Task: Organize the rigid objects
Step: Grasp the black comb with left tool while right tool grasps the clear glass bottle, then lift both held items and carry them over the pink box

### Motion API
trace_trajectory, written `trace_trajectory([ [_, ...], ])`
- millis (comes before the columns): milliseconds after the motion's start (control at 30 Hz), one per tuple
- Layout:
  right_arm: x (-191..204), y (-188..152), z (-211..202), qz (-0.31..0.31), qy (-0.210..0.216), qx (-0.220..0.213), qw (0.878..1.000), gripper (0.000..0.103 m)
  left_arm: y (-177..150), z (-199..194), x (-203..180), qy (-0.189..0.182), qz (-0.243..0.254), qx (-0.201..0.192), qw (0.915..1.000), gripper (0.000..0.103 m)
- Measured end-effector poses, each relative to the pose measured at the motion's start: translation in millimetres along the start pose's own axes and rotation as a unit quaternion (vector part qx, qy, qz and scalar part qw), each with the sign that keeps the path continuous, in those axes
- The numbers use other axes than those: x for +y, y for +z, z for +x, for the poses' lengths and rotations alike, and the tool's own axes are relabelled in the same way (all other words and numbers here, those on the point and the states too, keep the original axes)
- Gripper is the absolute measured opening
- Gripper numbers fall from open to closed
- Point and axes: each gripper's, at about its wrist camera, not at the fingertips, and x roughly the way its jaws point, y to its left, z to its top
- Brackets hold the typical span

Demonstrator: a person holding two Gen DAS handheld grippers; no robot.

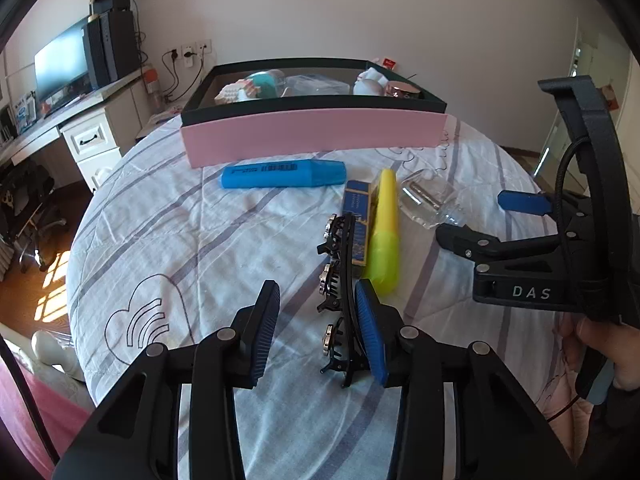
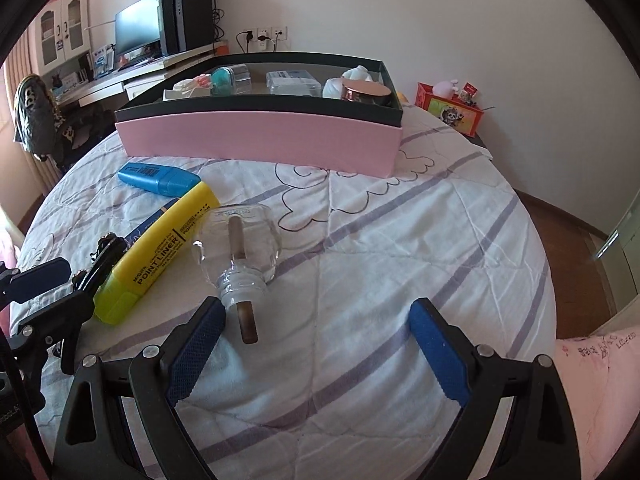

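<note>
Pink box (image 2: 260,148) at the far side of the bed (image 2: 400,280) already holds several items (contents hard to identify). Still out: blue marker (image 1: 284,173), yellow highlighter (image 1: 385,232), glass bottle (image 2: 240,248), black hair clip (image 1: 340,292). Left tongs (image 1: 316,332) part-closed around the clip, no pinch yet; right tongs (image 2: 316,352) spread, empty.

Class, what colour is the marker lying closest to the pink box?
Blue marker, clearest in the left wrist view.

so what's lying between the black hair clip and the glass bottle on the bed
The yellow highlighter lies between the hair clip and the glass bottle, clearest in the right wrist view; a small dark blue box is wedged beside it, seen from the left wrist.
</note>
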Motion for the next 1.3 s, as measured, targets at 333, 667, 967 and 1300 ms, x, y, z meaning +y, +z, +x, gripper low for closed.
trace_trajectory([
  [333,10,9,13,-0.014,0.045,0.003,0.999,0.075,-6,10,1,0.029,0.003,-0.013,0.9995,0.031],
  [667,-1,-3,-12,0.036,0.095,-0.039,0.994,0.04,-2,-7,14,0.037,-0.033,-0.041,0.998,0.019],
  [967,9,0,-95,0.061,0.104,-0.163,0.979,0.04,25,-81,8,0.06,-0.039,-0.137,0.988,0.019],
  [1300,53,11,-214,0.018,0.056,-0.301,0.952,0.04,41,-187,-19,0.097,-0.021,-0.269,0.9581,0.019],
])
